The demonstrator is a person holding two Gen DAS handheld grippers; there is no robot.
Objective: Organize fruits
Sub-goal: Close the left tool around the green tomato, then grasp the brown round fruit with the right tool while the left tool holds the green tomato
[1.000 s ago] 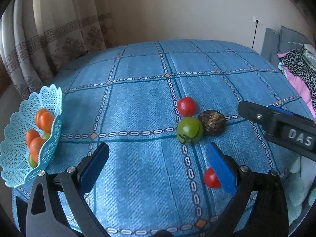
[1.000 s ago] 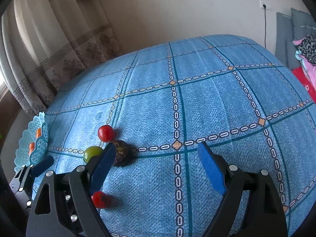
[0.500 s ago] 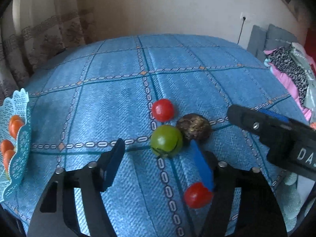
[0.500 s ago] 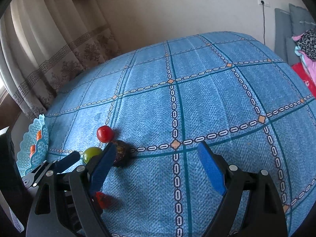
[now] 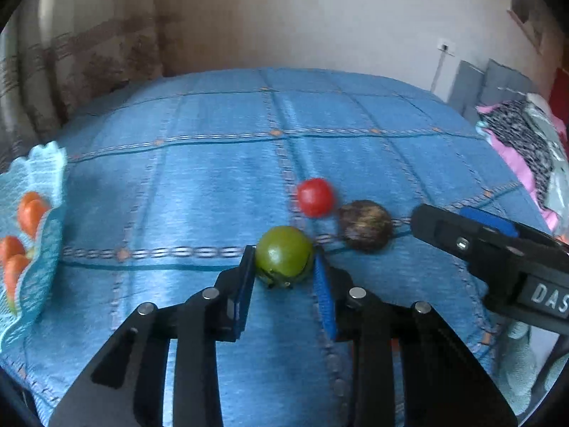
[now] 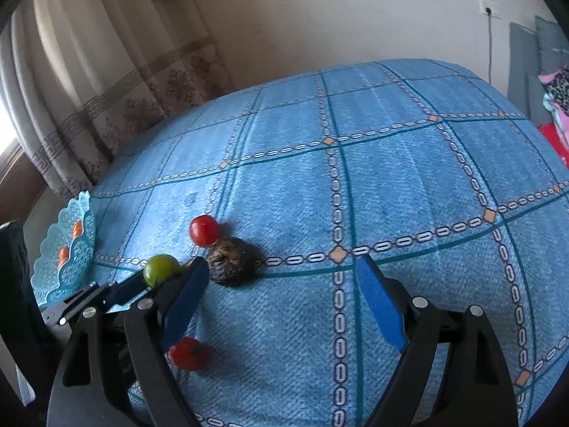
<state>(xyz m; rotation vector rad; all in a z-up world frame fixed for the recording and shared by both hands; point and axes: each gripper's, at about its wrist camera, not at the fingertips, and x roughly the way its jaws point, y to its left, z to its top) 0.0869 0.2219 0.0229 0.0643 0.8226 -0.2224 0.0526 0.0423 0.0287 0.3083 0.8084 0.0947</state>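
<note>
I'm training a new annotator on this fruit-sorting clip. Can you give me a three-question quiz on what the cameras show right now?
1. True or false: the left gripper has its fingers on either side of the green fruit.
2. Which fruit lies nearest the right gripper's left finger? A) the far red fruit B) the brown fruit C) an orange fruit in the basket
3. Fill in: the right gripper's jaws stand ____.

Key: 1 true; 2 B; 3 open
</note>
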